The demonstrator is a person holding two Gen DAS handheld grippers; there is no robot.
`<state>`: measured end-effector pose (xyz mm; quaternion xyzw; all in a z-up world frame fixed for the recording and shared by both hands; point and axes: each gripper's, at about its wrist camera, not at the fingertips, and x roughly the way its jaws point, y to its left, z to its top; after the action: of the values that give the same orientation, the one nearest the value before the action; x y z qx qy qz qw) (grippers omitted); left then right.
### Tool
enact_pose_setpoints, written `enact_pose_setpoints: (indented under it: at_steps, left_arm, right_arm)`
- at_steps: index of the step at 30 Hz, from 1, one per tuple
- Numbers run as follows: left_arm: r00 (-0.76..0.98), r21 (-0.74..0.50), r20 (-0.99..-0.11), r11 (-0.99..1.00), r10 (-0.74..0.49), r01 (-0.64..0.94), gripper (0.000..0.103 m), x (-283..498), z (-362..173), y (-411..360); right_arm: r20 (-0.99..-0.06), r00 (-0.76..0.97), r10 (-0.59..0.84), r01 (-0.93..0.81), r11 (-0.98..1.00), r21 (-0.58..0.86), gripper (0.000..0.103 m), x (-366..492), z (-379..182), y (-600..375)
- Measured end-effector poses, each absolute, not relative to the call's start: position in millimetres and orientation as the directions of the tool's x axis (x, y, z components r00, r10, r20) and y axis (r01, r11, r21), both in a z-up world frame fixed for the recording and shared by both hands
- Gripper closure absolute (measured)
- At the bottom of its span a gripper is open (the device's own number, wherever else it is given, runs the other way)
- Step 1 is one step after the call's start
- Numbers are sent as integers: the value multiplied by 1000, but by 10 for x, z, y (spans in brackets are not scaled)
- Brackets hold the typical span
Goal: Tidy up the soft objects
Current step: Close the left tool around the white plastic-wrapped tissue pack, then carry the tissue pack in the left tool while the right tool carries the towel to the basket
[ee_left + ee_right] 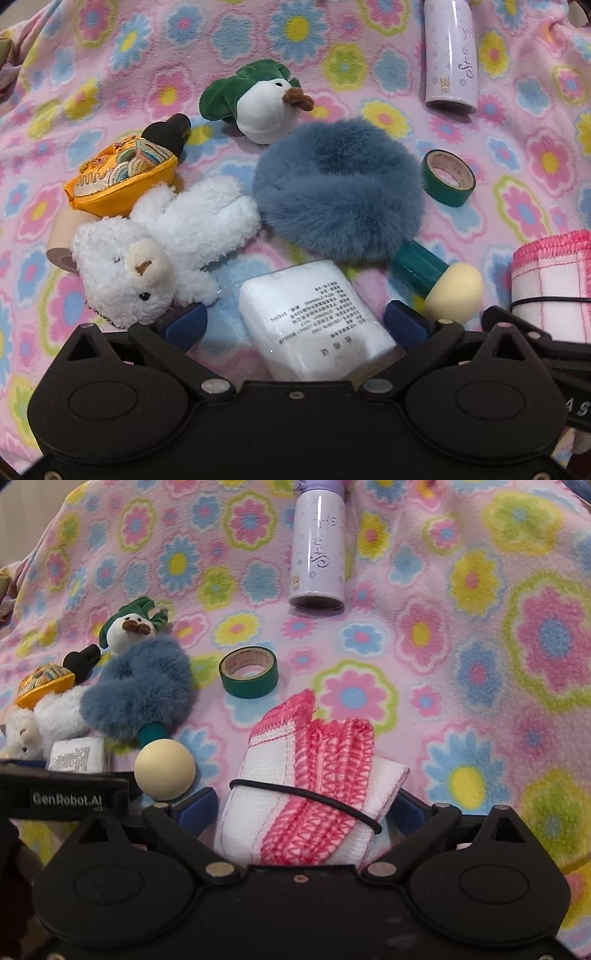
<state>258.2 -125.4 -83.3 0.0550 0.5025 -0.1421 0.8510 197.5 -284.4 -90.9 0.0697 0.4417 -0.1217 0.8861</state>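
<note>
Pink floral fleece blanket [461, 635] covers surface. Left gripper [295, 321] jaws wide, straddling white wrapped pack [314, 317], pads not touching. Right gripper [306, 812] jaws wide around folded pink-edged cloth [306, 786] bound with black band. Blue fluffy scrunchie [340, 188] just beyond pack; white teddy bear [147, 247] beside scrunchie, green tape roll [447, 178] on its other side, green-capped plush bird [258, 99] behind it.
</note>
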Motion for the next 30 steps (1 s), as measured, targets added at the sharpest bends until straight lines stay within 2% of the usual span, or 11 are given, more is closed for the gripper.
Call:
enact_pose_setpoints:
  at_steps: [3,5,7,8,18,30]
  left_arm:
    - [452,-69,-868,952,-204,298,8,2580,-811,-1227]
    - [464,-74,-859,950,-214,302,27,2545,-769,-1209]
    - [467,-85,-852,944,-234,318,40,2517,-721,-1201]
    - [466,-90,-852,943,-240,321,44,2508,-702,-1197]
    - [499,-140,-816,937,-291,319,46,2322,-431,-1022]
    - [664,-113,-705,964,-249,242,46,1744,286,-339]
  right_arm:
    - [-798,579,-166,285,959,7,11,1962,-897,-2833]
    - [-796,578,-181,292,956,-5,20,1945,-871,-2827]
    - [-797,579,-173,296,955,7,24,1923,-835,-2834]
    - [-797,579,-171,297,955,11,24,1917,-819,-2835]
    - [-780,598,-184,336,941,35,24,1792,-601,-2832]
    - [-720,677,-151,280,958,63,24,1308,-157,-2492]
